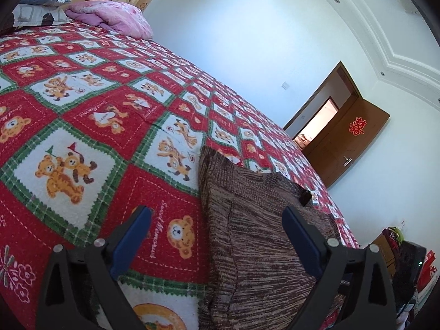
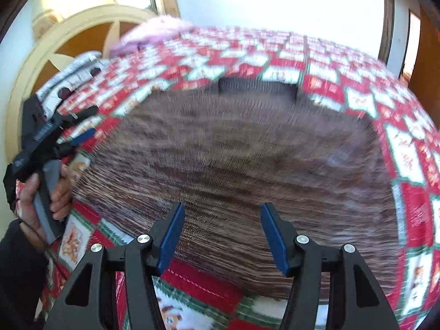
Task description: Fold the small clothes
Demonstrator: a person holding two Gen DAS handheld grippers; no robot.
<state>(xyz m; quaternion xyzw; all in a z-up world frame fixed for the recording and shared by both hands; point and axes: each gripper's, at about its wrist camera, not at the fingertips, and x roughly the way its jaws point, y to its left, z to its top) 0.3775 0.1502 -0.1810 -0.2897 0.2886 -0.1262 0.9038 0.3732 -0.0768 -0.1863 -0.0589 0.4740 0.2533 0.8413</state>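
A brown striped knit garment (image 1: pixel 255 233) lies flat on the red bear-print blanket (image 1: pixel 82 126), with a dark band at its far end (image 1: pixel 305 198). My left gripper (image 1: pixel 217 228) is open and empty, hovering over the garment's left edge. In the right wrist view, which is motion-blurred, the garment (image 2: pixel 233 159) fills the middle with its dark collar band (image 2: pixel 255 85) at the far side. My right gripper (image 2: pixel 222 233) is open and empty above the garment's near edge. The left gripper (image 2: pixel 82 134) shows at the left, held by a hand (image 2: pixel 59 192).
A pink quilt (image 1: pixel 115 16) and grey pillows (image 1: pixel 41 5) lie at the headboard (image 2: pixel 68 35). A brown door (image 1: pixel 349 140) stands open past the bed's far edge. Clutter (image 1: pixel 407 253) sits at the lower right.
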